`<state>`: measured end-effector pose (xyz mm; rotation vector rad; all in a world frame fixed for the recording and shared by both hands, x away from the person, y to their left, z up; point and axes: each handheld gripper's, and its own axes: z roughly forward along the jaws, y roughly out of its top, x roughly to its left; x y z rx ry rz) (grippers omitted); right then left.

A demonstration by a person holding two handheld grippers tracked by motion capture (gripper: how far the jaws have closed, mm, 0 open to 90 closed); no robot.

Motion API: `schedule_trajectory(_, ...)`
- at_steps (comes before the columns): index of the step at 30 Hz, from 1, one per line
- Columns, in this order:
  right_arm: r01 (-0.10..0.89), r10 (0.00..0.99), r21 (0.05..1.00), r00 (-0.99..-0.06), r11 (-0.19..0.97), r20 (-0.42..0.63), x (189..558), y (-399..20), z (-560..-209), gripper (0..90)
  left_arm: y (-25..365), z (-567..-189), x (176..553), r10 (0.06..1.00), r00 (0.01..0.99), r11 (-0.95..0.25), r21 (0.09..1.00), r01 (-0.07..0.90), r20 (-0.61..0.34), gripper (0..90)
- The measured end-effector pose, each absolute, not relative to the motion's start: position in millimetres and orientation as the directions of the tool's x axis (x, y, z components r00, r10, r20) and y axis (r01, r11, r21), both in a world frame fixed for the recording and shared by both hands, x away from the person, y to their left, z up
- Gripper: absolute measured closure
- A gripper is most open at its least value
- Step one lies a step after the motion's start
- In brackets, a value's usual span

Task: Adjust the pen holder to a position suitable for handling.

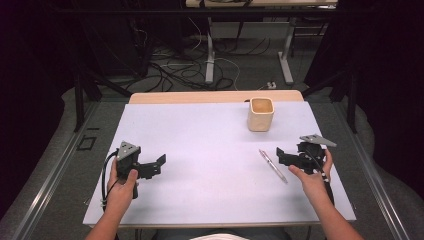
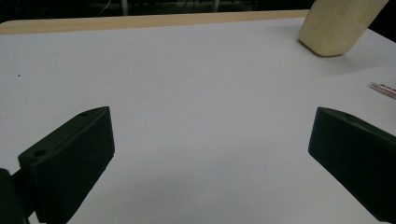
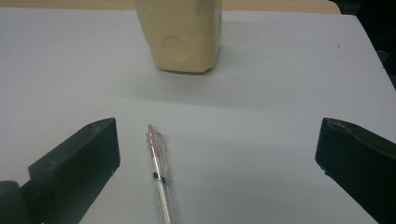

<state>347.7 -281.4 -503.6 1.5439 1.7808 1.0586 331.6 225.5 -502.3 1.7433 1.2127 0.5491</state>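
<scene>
A clear pen (image 1: 273, 165) with a red tip lies on the white table top (image 1: 210, 150), right of centre. In the right gripper view the pen (image 3: 158, 175) lies flat between the wide-spread jaws, nearer the left one, untouched. My right gripper (image 1: 281, 156) is open, just right of the pen. A cream square cup (image 1: 260, 114) stands upright behind the pen; its body (image 3: 180, 32) rises ahead of the right gripper. My left gripper (image 1: 159, 165) is open over bare table at the left, with nothing between its jaws. The cup (image 2: 338, 25) shows at its upper right.
The table's wooden back edge (image 1: 215, 96) runs behind the white top. Beyond it are desk legs and tangled cables on the floor (image 1: 190, 70). Dark metal rails (image 1: 55, 165) flank the table on both sides.
</scene>
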Motion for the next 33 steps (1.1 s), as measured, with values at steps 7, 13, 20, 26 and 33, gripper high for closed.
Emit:
schedule_trajectory(7, 0.551, 0.970, 0.832, -0.231, 0.064, 0.078, 350.4, -281.5, -506.2, 0.0, 226.1, -502.9, 332.1, 0.904, 0.407, -0.094, 0.866, 0.492, -0.133, 0.3)
schedule_trajectory(13, 0.559, 0.966, 0.827, -0.240, 0.056, 0.097, 351.9, -280.6, -502.6, 1.0, 225.3, -502.2, 329.7, 0.906, 0.407, -0.105, 0.866, 0.490, -0.120, 0.3)
schedule_trajectory(20, 0.562, 0.960, 0.823, -0.269, 0.088, 0.081, 357.2, -276.4, -491.9, 5.8, 223.9, -503.0, 326.7, 0.907, 0.405, -0.106, 0.868, 0.486, -0.116, 0.3)
schedule_trajectory(26, 0.559, 0.961, 0.825, -0.266, 0.088, 0.078, 365.2, -277.7, -473.1, 7.8, 224.4, -502.8, 325.1, 0.908, 0.404, -0.104, 0.868, 0.485, -0.116, 0.3)
schedule_trajectory(33, 0.589, 0.963, 0.806, -0.247, 0.063, 0.106, 380.0, -278.5, -456.6, 9.4, 224.2, -504.1, 324.4, 0.905, 0.408, -0.107, 0.866, 0.488, -0.118, 0.3)
